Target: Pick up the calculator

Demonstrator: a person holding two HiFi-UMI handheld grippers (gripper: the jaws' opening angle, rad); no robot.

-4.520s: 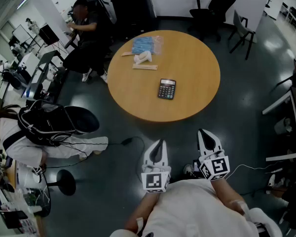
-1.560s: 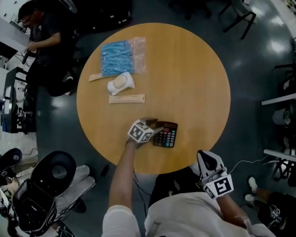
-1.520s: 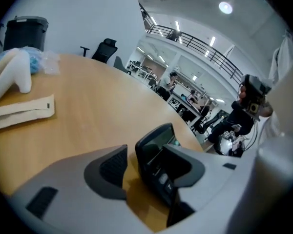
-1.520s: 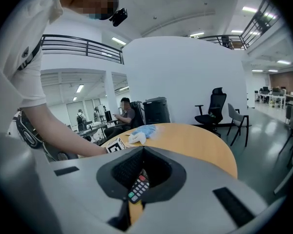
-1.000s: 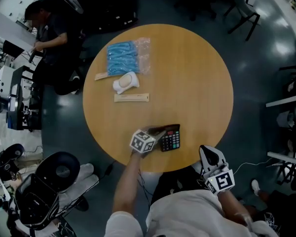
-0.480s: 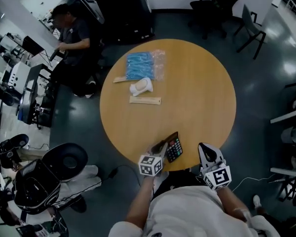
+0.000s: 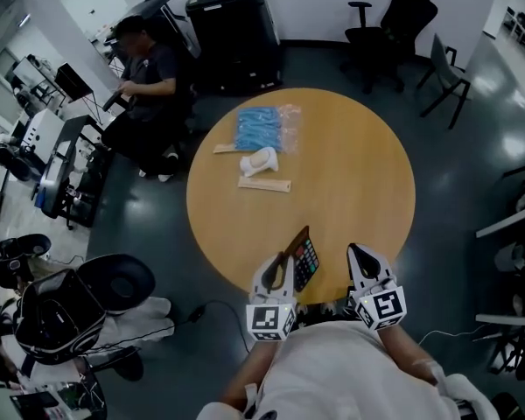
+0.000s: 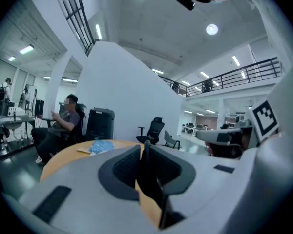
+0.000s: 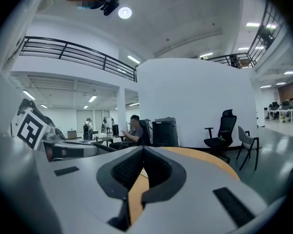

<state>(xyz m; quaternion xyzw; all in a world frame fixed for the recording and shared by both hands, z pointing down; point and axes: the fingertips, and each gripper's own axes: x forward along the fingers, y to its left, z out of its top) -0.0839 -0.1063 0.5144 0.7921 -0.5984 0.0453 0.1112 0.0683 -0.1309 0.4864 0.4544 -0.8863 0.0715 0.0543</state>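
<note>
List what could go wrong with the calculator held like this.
The left gripper, whose jaws have just been closing, pinches the calculator by one edge only; tilted and clear of the table, it may pivot or slip out. It hangs near the table's rim, so a drop might hit the floor.

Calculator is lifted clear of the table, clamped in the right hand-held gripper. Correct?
Not quite: the left hand-held gripper clamps the calculator, not the right. The left gripper view shows its thin dark edge between the jaws. The calculator is clear of the table, as you said.
</note>
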